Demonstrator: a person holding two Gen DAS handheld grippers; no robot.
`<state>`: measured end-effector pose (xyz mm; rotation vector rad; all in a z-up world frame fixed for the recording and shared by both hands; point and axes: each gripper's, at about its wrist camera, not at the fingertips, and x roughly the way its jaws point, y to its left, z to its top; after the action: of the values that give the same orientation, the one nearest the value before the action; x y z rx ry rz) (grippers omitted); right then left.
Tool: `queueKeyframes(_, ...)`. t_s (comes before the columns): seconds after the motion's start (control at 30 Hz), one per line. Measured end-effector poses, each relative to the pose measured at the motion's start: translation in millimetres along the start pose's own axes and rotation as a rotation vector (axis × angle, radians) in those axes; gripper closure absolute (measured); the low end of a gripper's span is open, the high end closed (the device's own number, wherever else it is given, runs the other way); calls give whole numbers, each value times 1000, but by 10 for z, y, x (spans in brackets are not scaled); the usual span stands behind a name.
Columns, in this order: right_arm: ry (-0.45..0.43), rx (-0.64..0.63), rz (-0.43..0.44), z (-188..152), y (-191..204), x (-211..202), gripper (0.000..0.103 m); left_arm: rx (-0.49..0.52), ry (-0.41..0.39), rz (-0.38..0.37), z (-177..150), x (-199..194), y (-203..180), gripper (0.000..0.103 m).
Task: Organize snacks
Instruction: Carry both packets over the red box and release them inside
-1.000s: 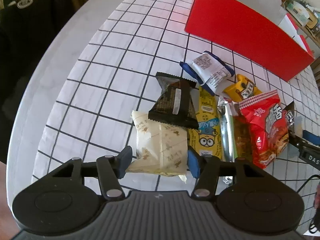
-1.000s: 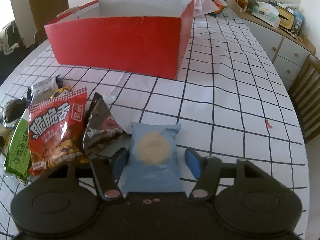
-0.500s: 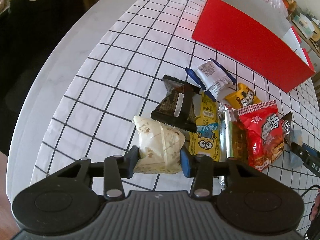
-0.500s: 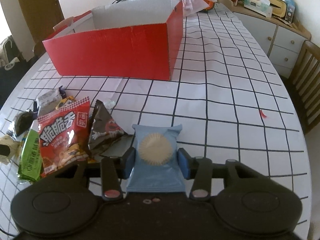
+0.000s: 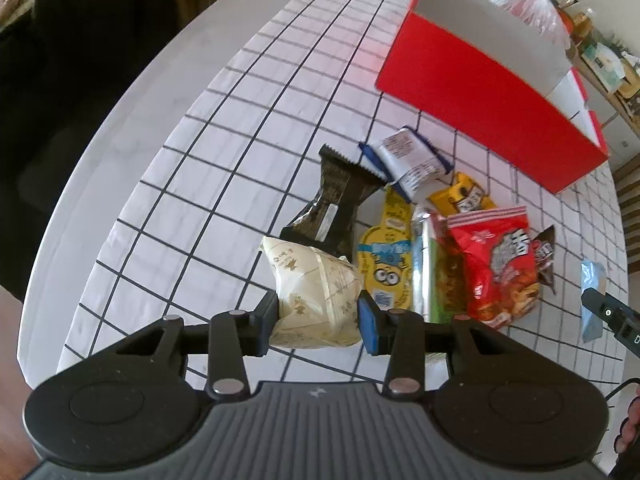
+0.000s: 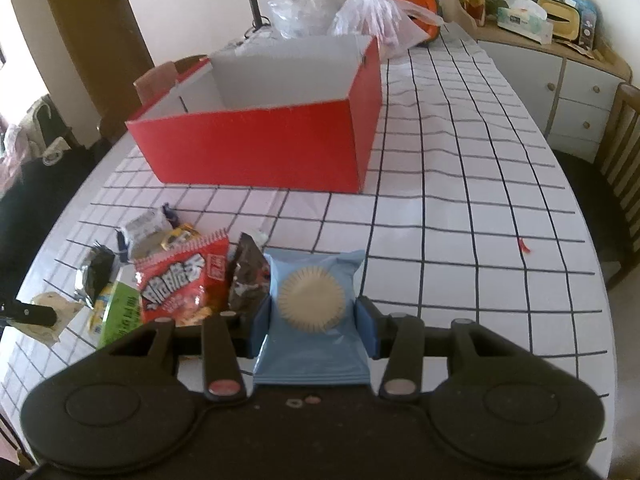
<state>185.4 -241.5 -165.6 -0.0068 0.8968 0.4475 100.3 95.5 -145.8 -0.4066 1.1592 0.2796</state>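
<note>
A cream printed snack packet is clamped between the fingers of the left gripper, held above the grid-patterned tablecloth at the near end of the snack pile, well short of the open red cardboard box. A pale blue packet showing a round biscuit is pinched by the right gripper, level and pointed toward the red box, beside a red chip bag.
</note>
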Motion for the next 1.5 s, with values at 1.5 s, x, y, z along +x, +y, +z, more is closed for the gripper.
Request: queueKeyframes(1.5,-86,-163,-94,2007,515,630,59,422,-249,-127,2196,-28,-1522,62)
